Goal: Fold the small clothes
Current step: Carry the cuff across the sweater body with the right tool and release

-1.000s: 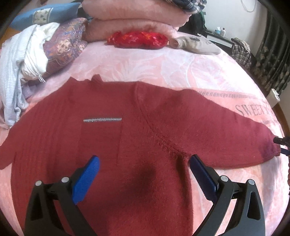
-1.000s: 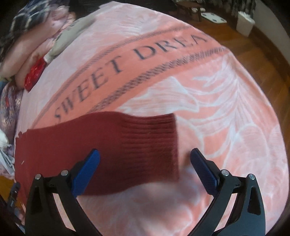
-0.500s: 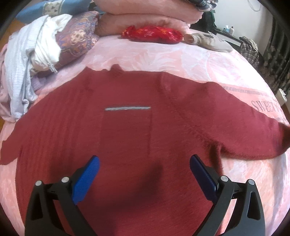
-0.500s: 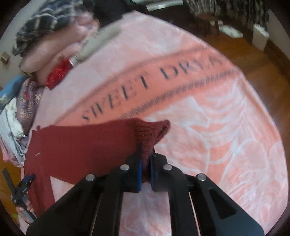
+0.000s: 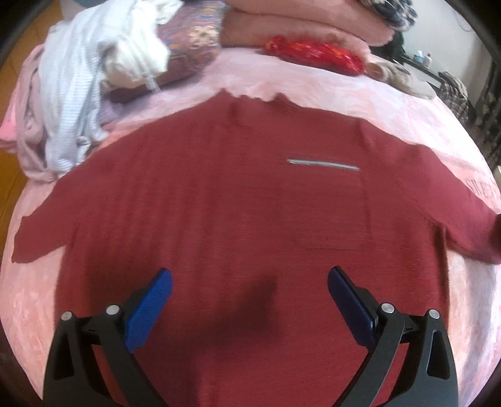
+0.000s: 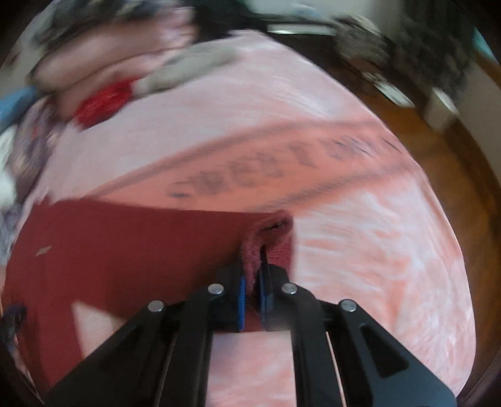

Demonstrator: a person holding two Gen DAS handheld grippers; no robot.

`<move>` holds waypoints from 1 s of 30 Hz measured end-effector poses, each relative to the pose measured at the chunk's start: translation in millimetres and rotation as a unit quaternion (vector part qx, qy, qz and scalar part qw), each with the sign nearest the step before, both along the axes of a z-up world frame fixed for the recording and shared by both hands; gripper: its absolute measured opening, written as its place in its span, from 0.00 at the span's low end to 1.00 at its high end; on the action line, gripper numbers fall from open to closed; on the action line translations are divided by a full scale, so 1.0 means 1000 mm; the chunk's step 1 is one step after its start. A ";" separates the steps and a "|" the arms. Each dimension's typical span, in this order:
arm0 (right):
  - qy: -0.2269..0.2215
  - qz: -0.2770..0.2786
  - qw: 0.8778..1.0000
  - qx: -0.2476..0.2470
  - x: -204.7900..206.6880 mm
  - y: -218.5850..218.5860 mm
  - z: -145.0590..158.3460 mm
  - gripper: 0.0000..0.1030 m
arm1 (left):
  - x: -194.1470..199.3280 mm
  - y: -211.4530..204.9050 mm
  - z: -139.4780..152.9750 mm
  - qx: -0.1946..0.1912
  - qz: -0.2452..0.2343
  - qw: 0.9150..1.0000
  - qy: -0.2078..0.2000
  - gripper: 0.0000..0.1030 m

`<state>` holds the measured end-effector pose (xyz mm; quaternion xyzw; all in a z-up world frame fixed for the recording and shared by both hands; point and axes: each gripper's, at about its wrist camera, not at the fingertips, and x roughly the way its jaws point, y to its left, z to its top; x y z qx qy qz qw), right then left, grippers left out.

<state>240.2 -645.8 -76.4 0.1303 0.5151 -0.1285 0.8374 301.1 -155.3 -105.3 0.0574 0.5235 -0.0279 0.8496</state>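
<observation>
A dark red knit sweater (image 5: 238, 200) lies spread flat on a pink blanket (image 5: 328, 90), with a thin silver stripe (image 5: 322, 164) on its chest. My left gripper (image 5: 250, 281) hovers open over the sweater's lower body, nothing between its blue pads (image 5: 150, 303). In the right wrist view my right gripper (image 6: 252, 281) is shut on the sweater's ribbed sleeve cuff (image 6: 272, 238), which is bunched and lifted off the blanket (image 6: 375, 250). The sleeve (image 6: 141, 238) trails away to the left. This view is motion-blurred.
A heap of white and grey clothes (image 5: 94, 69) and a patterned cushion (image 5: 191, 40) sit at the far left. Folded pink blankets (image 5: 297, 25) and a red cloth (image 5: 313, 54) lie at the back. Wooden floor (image 6: 454, 175) shows past the bed's right edge.
My right gripper closed on the sleeve cuff and has lifted it, carrying it leftward. My left gripper has slid left across the sweater, still open.
</observation>
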 end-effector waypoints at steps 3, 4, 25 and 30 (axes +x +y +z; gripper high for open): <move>-0.001 0.082 0.996 -0.026 0.022 0.072 0.018 0.05 | 0.000 0.022 0.008 0.000 0.006 1.000 -0.006 0.96; -0.002 0.104 0.994 -0.028 0.029 0.092 0.022 0.05 | 0.000 0.030 0.011 -0.002 0.009 1.000 -0.007 0.96; 0.035 0.300 0.948 0.101 0.132 0.395 -0.019 0.26 | -0.002 0.106 0.005 -0.020 0.033 0.999 0.013 0.96; -0.015 0.300 0.940 0.163 0.113 0.376 0.006 0.48 | -0.001 0.093 0.000 -0.020 0.016 1.000 0.016 0.96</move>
